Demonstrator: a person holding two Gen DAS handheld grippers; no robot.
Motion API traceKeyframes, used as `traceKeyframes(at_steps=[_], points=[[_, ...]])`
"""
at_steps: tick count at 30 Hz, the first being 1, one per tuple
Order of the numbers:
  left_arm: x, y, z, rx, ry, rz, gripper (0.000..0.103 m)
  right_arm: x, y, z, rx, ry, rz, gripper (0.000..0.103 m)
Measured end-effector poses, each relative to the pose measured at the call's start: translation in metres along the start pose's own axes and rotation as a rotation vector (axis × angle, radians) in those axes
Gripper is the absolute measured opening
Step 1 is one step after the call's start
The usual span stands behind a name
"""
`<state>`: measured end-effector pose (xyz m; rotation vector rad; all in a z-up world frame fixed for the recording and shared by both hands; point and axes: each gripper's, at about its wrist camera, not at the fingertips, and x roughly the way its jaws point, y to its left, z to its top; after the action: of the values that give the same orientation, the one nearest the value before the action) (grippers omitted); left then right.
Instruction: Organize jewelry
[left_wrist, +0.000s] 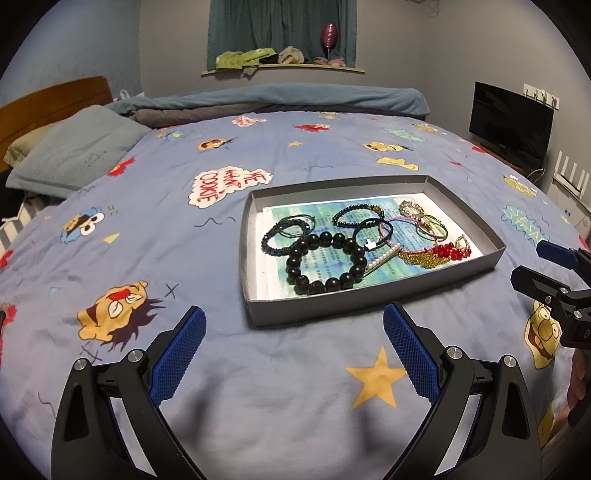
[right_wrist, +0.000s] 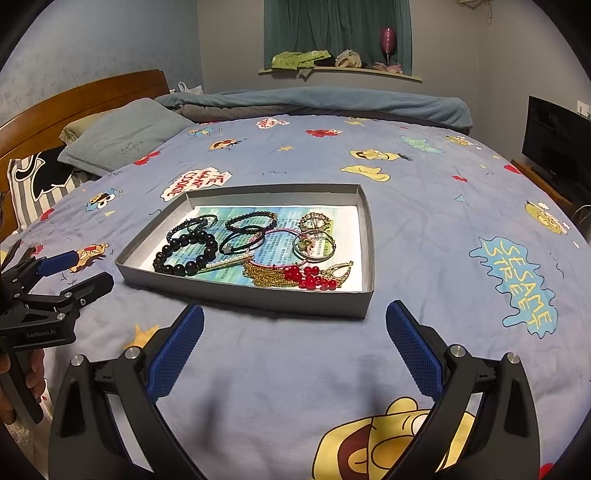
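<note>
Filling the grey tray (left_wrist: 373, 308): tangled jewelry (left_wrist: 354, 247).

My left gripper (left_wrist: 294, 339) and right gripper (right_wrist: 294, 334) look alike: matte black curved arms with silver round screws at the pivots, and blue cross-hatched pads (left_wrist: 183, 356) lining the jaws. The left body carries white "GenRobot.AI" lettering, with bare skin below it

A bed (right_wrist: 332, 354) under a blue cartoon-print cover carries a shallow grey tray (right_wrist: 364, 236) near its middle. Beyond the tray lie a grey-blue pillow (right_wrist: 125, 138) and a bunched blue blanket (right_wrist: 332, 101).
</note>
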<state>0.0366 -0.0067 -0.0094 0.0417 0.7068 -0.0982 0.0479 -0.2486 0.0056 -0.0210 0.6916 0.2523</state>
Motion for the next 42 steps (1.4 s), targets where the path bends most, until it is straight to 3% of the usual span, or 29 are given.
traceKeyframes(at_steps=[42], points=[[0.0022, 0.0025, -0.0015, -0.002, -0.003, -0.001, 0.096, -0.0018, 0.0012, 0.0027, -0.006, 0.008, -0.003, 0.098]])
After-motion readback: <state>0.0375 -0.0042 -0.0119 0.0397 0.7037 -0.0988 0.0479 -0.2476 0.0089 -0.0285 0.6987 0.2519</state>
